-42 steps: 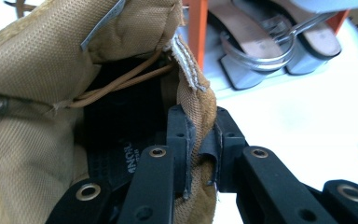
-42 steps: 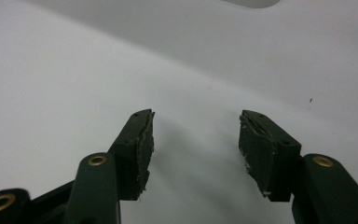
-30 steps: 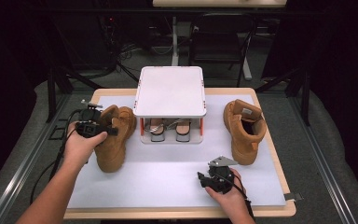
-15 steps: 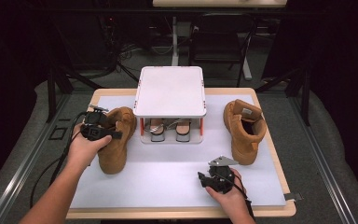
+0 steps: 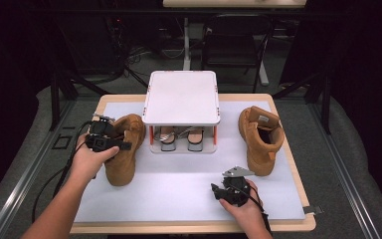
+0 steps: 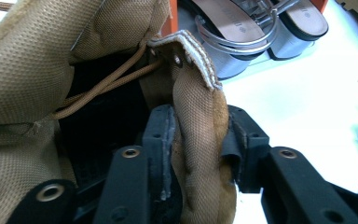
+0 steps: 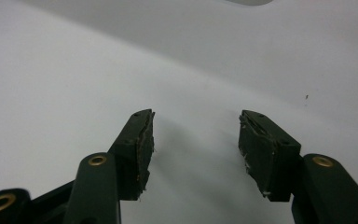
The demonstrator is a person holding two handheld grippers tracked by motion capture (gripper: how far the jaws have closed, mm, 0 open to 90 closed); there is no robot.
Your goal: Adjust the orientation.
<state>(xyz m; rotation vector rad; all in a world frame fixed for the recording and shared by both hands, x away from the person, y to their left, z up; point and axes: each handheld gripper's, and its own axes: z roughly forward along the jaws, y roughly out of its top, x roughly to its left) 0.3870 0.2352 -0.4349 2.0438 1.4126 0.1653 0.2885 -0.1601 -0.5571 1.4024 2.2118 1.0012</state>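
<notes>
A second tan suede lace-up boot [image 5: 259,137] stands on the white-topped wooden counter [image 5: 179,199], beyond the right hand-held gripper. Between both hand-held grippers and farther off, a white two-tier plastic rack [image 5: 181,97] shelters silver-strapped sandals [image 5: 179,139].

Tan lace-up boot [image 5: 124,152] upright on white mat, left of rack; padded collar [image 6: 200,154] between claw pads.

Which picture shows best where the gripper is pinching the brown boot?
The left gripper view: the boot's padded collar sits up close between the left gripper jaws, which have just been opening. The high view shows the whole boot, but small. The right gripper view shows table.
</notes>
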